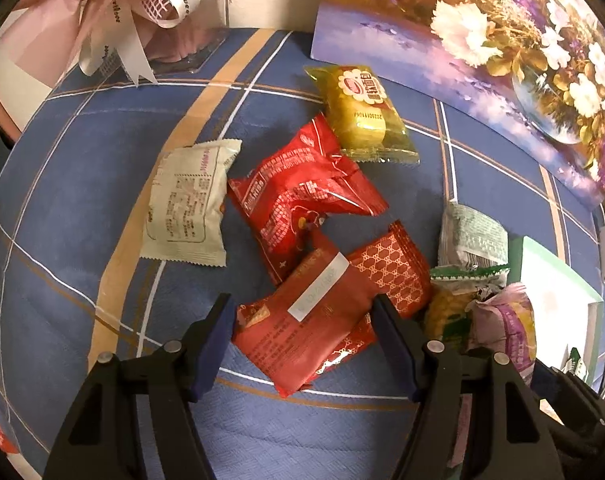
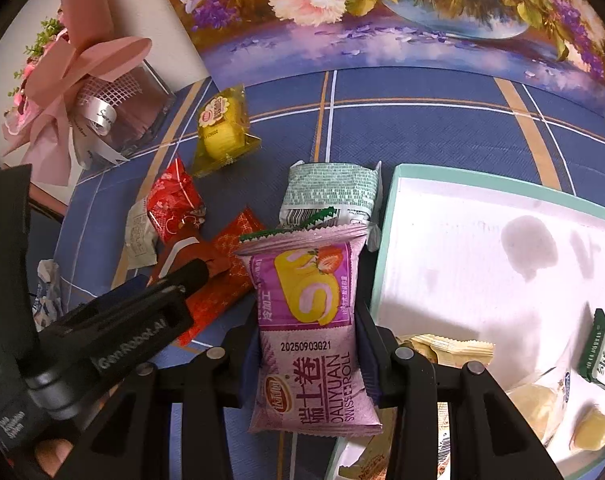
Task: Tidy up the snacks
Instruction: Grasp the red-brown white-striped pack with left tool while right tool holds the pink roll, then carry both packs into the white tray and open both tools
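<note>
Partway through, I'd say. The white tray on the right of the right wrist view is already holding a few snacks along its lower edge, while a bunch are lying loose on the blue plaid cloth.

The right gripper is clamping the purple Swiss roll pack at mid-frame, long axis running straight up the frame, just left of the tray.

The left gripper is hanging open, straddling the red patterned pack, which is lying diagonally from lower left to upper right.
</note>
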The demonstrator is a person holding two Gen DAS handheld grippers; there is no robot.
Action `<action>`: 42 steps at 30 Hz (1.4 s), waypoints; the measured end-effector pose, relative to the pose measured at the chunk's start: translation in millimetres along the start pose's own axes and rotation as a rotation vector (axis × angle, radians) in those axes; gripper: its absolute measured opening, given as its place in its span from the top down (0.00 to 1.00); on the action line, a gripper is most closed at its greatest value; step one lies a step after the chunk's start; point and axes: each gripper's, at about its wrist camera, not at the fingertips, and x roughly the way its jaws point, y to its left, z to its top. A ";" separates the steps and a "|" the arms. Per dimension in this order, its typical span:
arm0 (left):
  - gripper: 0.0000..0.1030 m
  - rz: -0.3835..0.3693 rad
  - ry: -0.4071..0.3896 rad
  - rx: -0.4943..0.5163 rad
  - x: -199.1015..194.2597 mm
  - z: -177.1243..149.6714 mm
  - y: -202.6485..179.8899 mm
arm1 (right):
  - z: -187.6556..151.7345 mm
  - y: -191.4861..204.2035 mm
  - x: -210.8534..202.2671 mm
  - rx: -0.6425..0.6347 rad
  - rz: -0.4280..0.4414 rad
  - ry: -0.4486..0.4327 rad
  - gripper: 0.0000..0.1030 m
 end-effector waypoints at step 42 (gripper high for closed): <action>0.59 -0.104 -0.166 -0.018 -89.0 4.8 -22.8 | 15.9 -51.3 -62.8 0.140 -0.053 -0.092 0.58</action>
